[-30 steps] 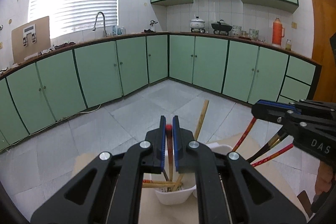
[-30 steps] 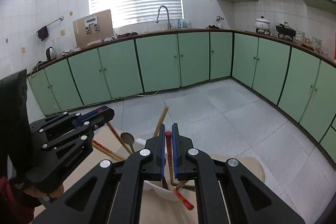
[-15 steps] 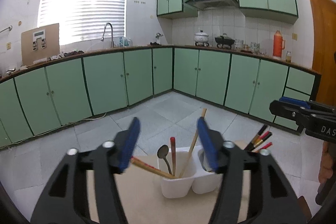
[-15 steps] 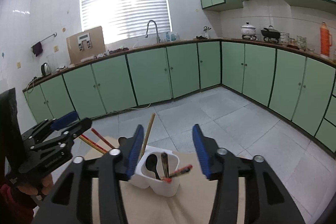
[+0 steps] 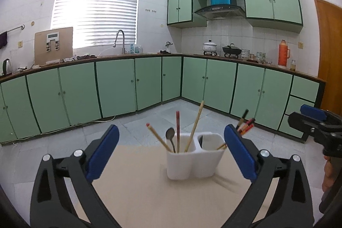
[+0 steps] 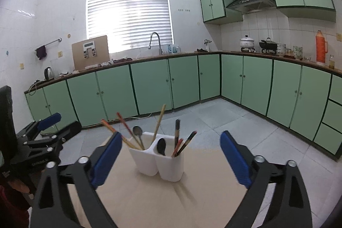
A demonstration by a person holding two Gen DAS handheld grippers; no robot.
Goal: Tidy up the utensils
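A white two-compartment holder (image 5: pixel 193 161) (image 6: pixel 159 164) stands on the beige table (image 5: pixel 149 191). Its left compartment holds a metal spoon (image 5: pixel 170 135), a red chopstick (image 5: pixel 177 129) and wooden chopsticks (image 5: pixel 195 123). Its right compartment holds a dark spoon (image 6: pixel 161 145) and red-black chopsticks (image 6: pixel 186 142). My left gripper (image 5: pixel 171 151) is wide open and empty, back from the holder. My right gripper (image 6: pixel 171 153) is also wide open and empty, facing the holder from the other side. Each gripper shows at the edge of the other's view.
Green kitchen cabinets (image 5: pixel 115 87) run along the far walls with a tiled floor (image 5: pixel 171 112) between them and the table. The table's far edge (image 5: pixel 139 145) lies just behind the holder.
Both grippers were shut on red chopsticks over the holder. They opened, let the chopsticks drop into the compartments, and pulled back and up from the holder.
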